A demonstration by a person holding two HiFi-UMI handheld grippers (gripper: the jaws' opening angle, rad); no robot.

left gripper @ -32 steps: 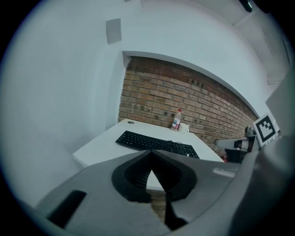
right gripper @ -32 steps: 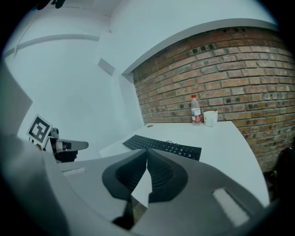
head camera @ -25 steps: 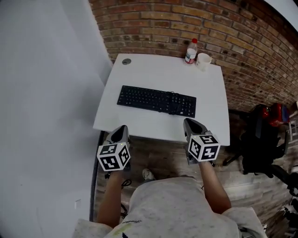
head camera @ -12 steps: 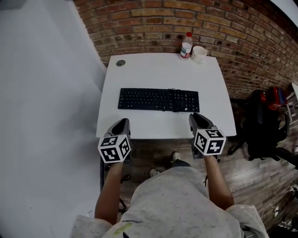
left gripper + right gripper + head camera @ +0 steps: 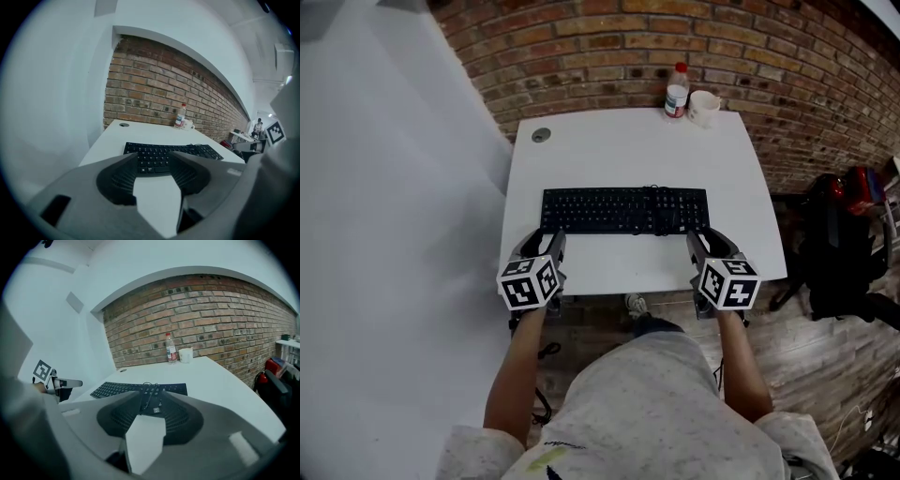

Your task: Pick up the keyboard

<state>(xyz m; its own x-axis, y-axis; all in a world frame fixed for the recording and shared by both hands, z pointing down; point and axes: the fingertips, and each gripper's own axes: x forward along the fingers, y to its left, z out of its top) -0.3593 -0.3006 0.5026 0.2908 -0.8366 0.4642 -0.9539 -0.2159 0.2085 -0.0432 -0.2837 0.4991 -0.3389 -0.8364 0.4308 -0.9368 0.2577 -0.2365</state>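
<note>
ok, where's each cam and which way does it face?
Head view: on the person's head, steeply down at table and keyboard; torso, forearms, left gripper, right gripper show.
Left gripper view: on that gripper, along its opening, empty jaws at the keyboard's left end.
Right gripper view: on that gripper, along its opening, empty jaws at the keyboard's right end.
Shared: keyboard, bottle, mug in all.
</note>
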